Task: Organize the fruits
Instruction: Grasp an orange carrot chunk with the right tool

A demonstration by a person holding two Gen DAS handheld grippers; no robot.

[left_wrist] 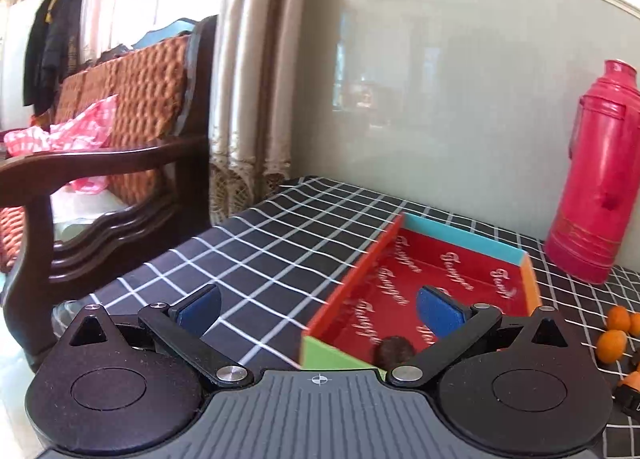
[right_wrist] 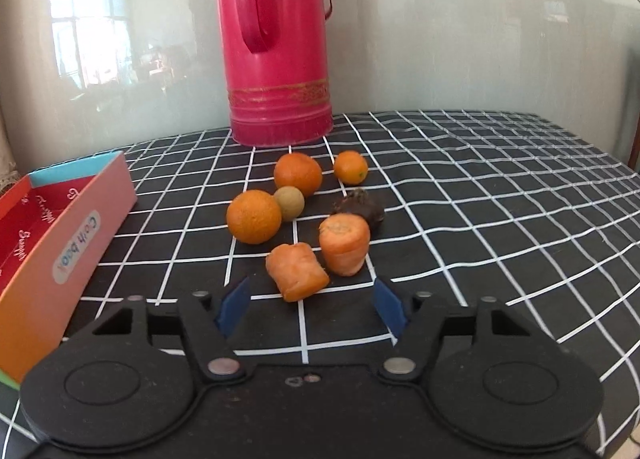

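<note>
Hovering over the black checked tablecloth (right_wrist: 480, 187), the right gripper (right_wrist: 310, 301) has its blue fingers spread wide and empty, with the nearest carrot chunk (right_wrist: 297, 271) lying just beyond them at 12 o'clock and a second carrot chunk (right_wrist: 345, 243) at 1 o'clock. Behind these sit two oranges (right_wrist: 254, 216) (right_wrist: 298, 173), a small kumquat (right_wrist: 351, 167), a pale round fruit (right_wrist: 289, 203) touching both oranges, and a dark lumpy fruit (right_wrist: 360, 207), all in front of the pink thermos (right_wrist: 276, 51). The left gripper (left_wrist: 318, 309), likewise spread and holding nothing, straddles the near left wall of the red-lined box (left_wrist: 460, 255), where one dark round fruit (left_wrist: 394, 349) rests at the box's 6 o'clock end.
</note>
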